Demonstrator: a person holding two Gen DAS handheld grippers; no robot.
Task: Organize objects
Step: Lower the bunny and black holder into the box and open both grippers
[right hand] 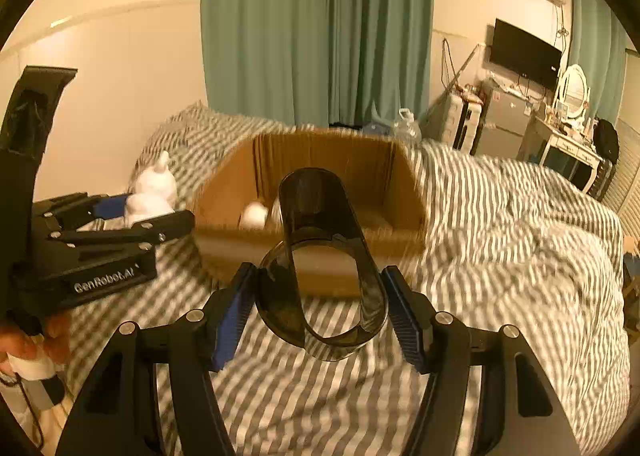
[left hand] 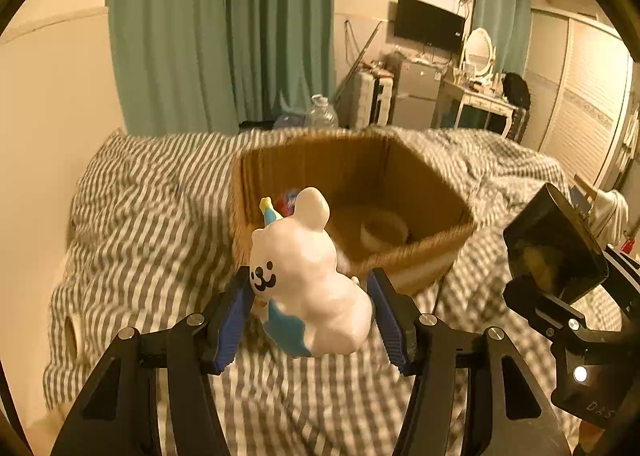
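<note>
My left gripper (left hand: 310, 306) is shut on a white bear figurine (left hand: 308, 276) with a blue patch and a small blue-yellow hat, held above the striped bed just in front of the open cardboard box (left hand: 420, 260). My right gripper (right hand: 320, 308) is shut on a dark translucent cup-like holder (right hand: 320, 256), also held in front of the box (right hand: 224, 192). The left gripper (right hand: 120, 216) with the figurine (right hand: 152, 192) shows at the left of the right wrist view. The right gripper with the holder (left hand: 556, 252) shows at the right of the left wrist view.
The box holds a white bowl-like item (left hand: 384, 232), a small red-blue item (left hand: 288, 202) and a white round object (right hand: 254, 216). A grey-striped duvet (left hand: 152, 208) covers the bed. Green curtains, a water jug (left hand: 322, 112), fridge, TV and dressing table stand behind.
</note>
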